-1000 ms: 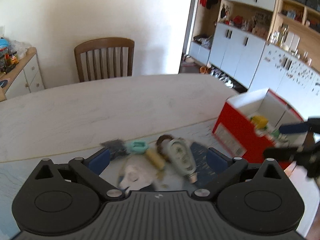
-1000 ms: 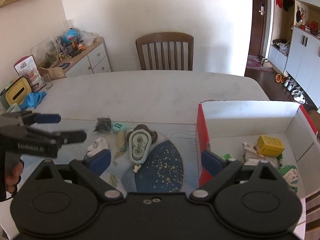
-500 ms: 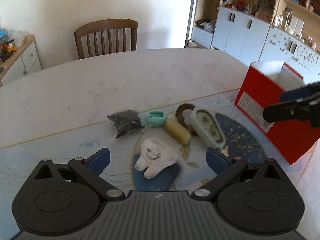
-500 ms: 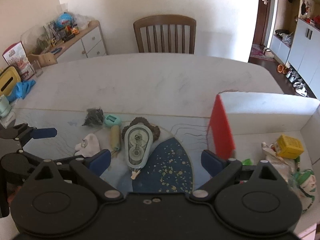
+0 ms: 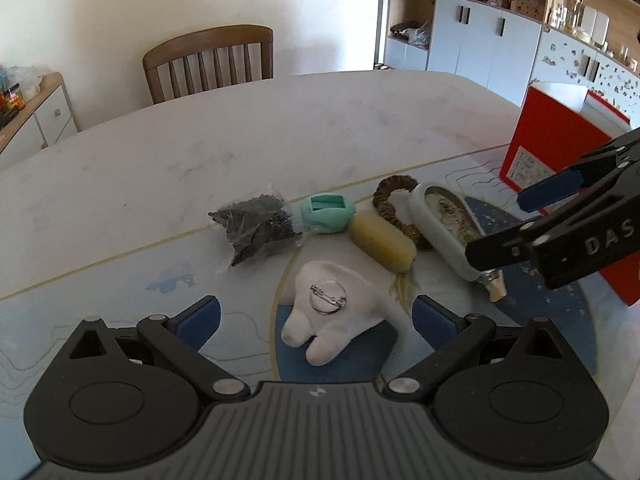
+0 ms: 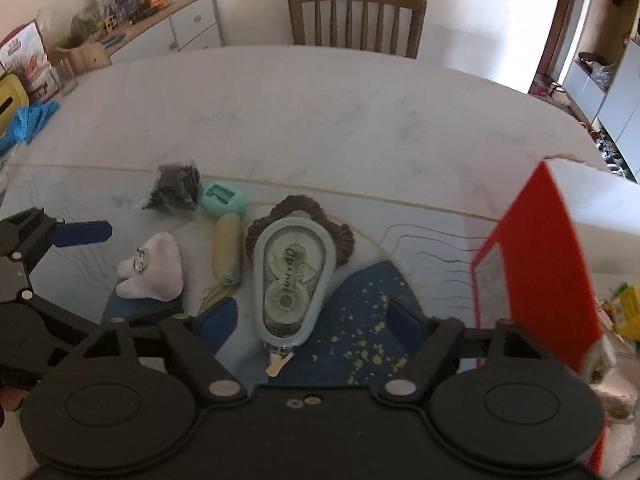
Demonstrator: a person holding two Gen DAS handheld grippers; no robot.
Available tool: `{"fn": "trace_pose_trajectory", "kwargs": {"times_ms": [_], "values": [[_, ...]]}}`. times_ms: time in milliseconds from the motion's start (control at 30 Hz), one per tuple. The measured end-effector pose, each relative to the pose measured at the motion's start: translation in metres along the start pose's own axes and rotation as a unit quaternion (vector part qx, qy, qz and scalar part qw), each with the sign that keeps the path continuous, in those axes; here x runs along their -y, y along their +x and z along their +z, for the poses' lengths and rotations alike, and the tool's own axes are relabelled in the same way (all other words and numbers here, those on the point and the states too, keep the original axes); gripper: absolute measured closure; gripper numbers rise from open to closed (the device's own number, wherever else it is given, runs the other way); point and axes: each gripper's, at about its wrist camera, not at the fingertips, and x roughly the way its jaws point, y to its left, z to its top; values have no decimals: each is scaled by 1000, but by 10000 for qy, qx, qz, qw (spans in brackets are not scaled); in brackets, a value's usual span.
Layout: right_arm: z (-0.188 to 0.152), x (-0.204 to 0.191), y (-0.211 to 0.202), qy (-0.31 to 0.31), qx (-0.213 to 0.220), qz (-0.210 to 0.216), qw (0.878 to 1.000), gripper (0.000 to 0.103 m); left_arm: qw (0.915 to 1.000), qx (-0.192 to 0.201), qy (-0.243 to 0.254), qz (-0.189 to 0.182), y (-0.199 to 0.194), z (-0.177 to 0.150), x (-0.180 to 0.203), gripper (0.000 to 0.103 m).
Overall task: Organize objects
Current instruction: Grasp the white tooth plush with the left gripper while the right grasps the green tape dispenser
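Note:
A small heap lies on the blue patterned mat point(image 5: 120, 300). In it are a white tooth-shaped plush point(image 5: 332, 320) with a pin badge, a yellow capsule point(image 5: 382, 242), a mint block point(image 5: 328, 212), a bag of dark bits point(image 5: 256, 228), a brown scrunchie point(image 5: 394, 186) and a pale green correction tape roller point(image 6: 294, 272). My left gripper point(image 5: 316, 316) is open, low over the mat, with the plush between its fingers. My right gripper point(image 6: 310, 320) straddles the tape roller. Its jaws are closing and the pads stand clear of the roller.
A red box point(image 6: 536, 264) with a white inside stands at the mat's right end, holding a yellow packet point(image 6: 628, 308). A wooden chair point(image 5: 208, 64) is at the table's far side. A cluttered sideboard point(image 6: 160, 28) is at left, and white cabinets point(image 5: 480, 40) are at right.
Both grippers have come down toward the mat. The right one swung left from over the red box to over the tape roller, and its jaws have narrowed. The left now frames the plush.

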Motion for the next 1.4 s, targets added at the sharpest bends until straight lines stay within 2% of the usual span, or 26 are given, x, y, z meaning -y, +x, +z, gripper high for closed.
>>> {"fn": "trace_pose_trajectory", "kwargs": {"times_ms": [267,367,500,667,800,1100,1400], "values": [[4,-7,12,-127,-60,55,9999,37,9999,90,13,47,8,-3,0,2],[4,-11,14,-168,-53,74,9998,44,9999,124,9,-89,7,-3,-1,8],[6,-12,18,-193,-76,77,9998,48,9997,131,55,-175,6,-2,1,30],[6,-14,19,-188,-78,51,9998,59,9996,145,84,-219,4,-2,3,49],[5,-17,18,-225,-42,9,9997,60,9996,148,117,-197,2,-1,5,52],[-2,-18,0,-160,88,142,9997,61,9997,145,163,-124,-13,5,15,53],[-19,-18,-42,-87,316,250,9992,61,9994,178,175,-239,-42,2,30,54]]}}
